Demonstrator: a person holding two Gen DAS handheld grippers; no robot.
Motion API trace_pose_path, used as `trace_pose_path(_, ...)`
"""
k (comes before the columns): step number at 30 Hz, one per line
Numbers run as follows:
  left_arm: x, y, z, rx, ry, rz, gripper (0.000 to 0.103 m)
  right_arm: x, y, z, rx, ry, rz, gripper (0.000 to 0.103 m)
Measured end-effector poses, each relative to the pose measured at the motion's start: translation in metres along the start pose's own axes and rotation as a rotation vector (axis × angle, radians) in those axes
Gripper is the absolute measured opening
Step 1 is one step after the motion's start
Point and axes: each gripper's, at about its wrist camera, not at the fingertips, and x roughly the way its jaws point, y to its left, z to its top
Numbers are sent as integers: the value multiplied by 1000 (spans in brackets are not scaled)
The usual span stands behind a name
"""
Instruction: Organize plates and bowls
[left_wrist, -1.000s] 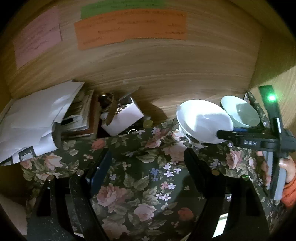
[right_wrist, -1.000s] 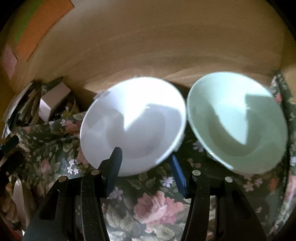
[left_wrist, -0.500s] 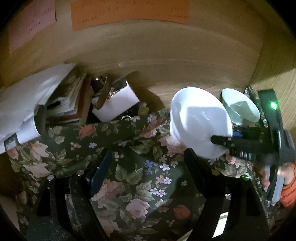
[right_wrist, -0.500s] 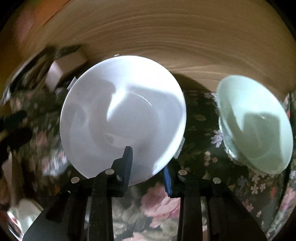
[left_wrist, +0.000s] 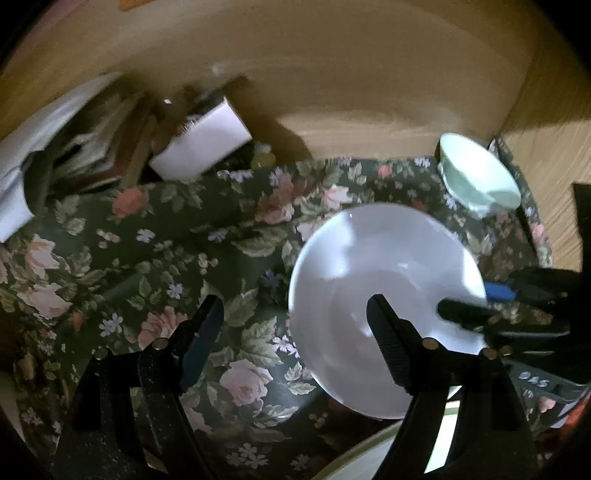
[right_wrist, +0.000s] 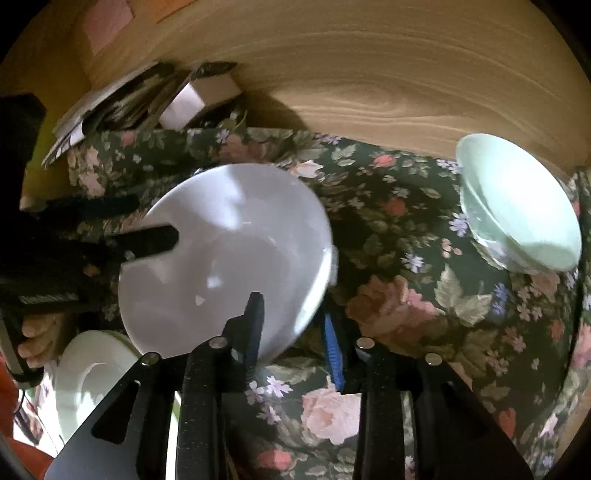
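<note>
The white bowl (right_wrist: 225, 258) is clamped at its near rim by the right hand-held gripper (right_wrist: 295, 332), one finger inside the bowl and the other, blue-padded, under the rim; those jaws have just been closing and then eased a touch, with the rim between them. The bowl is tilted and lifted, over the floral cloth (right_wrist: 388, 302) that covers the worktop, and well apart from the pale green bowl (right_wrist: 517, 206), which sits on the cloth near the far right corner, close to the wooden back panel (right_wrist: 369, 74).

In the left wrist view the same white bowl (left_wrist: 384, 295) fills the right half of the picture, with the right hand-held gripper (left_wrist: 469, 302) reaching in from the right edge onto its rim. The left hand-held gripper (left_wrist: 291, 332) stands with its jaws wide apart and nothing between them; its right finger overlaps the bowl in the picture, but whether it touches I cannot tell. The pale green bowl (left_wrist: 480, 177) is beyond, at the cloth's far right.

At the lower left of the right wrist view a white plate (right_wrist: 88, 373) lies partly under the lifted bowl. At the far left a stack of papers (left_wrist: 55, 147) and a small white box (left_wrist: 199, 144) stand against the panel, blurred.
</note>
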Motion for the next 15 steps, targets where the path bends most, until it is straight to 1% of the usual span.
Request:
trace_pose_path(1, 3, -2, 0, 5, 12, 5, 80, 0, 4, 5, 13, -1, 4, 31)
trace_pose_path(3, 10, -5, 1, 13, 33, 8, 78, -1, -3, 5, 45, -3, 22, 31)
trace_pose_path(5, 14, -5, 1, 17, 49, 3, 72, 1, -1, 5, 69, -6, 38, 31)
trace_pose_path(7, 18, -4, 3, 18, 70, 3, 61, 11, -3, 10, 84, -5, 53, 31)
trace_pose_path(8, 21, -4, 4, 15, 85, 3, 59, 19, -4, 11, 91, -3, 60, 31)
trace_pose_path(10, 27, -3, 4, 5, 108, 4, 45, 27, -4, 14, 103, 0, 76, 31)
trace_pose_path(12, 32, -2, 4, -3, 137, -8, 37, 30, -3, 15, 107, 1, 83, 31)
trace_pose_path(15, 38, -1, 4, -13, 159, -25, 29, 31, -1, 16, 104, -3, 94, 28)
